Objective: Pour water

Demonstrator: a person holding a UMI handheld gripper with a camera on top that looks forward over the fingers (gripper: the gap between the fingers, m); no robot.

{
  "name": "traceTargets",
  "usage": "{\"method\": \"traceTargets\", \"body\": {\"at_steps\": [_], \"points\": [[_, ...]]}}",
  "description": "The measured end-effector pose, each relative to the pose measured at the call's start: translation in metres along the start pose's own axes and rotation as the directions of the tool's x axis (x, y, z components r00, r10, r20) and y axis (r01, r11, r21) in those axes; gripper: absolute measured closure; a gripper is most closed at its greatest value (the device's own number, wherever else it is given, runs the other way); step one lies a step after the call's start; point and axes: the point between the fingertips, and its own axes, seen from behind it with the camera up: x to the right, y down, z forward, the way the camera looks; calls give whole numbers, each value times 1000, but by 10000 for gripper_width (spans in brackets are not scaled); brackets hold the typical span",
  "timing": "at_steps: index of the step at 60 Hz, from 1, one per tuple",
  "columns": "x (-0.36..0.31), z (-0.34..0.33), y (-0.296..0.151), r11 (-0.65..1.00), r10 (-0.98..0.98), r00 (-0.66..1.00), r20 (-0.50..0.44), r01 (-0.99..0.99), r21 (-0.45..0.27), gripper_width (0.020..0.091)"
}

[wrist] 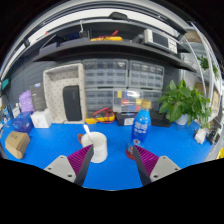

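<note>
Right now the tool (112,160) is spread open, empty. White cup (96,146) and blue bottle (142,127) stand upright on blue tabletop (180,145), just ahead of the fingers.

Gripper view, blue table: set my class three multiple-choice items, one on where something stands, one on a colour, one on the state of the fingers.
1. Where is the white cup?
A. Just ahead of the fingers, by the left one
B. On the shelf
C. Beside the plant

2. What colour is the table?
A. Red
B. Blue
C. Green

3. How do the gripper's fingers stand?
A. Shut on the cup
B. Shut on the bottle
C. Open, holding nothing

Answers:
1 A: the cup stands on the table just beyond the left finger.
2 B: the bare top shows bright blue all around.
3 C: a wide gap lies between the pads, and the bottle stands beyond the right finger, untouched.
</note>
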Motion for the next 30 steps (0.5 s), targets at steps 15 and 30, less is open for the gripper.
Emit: {"method": "traceTargets", "body": {"at_steps": [15,30], "points": [[-86,-61,-54,997,-8,997,83,2,72,300],[-149,-96,-72,993,-17,991,132,1,117,293]]}}
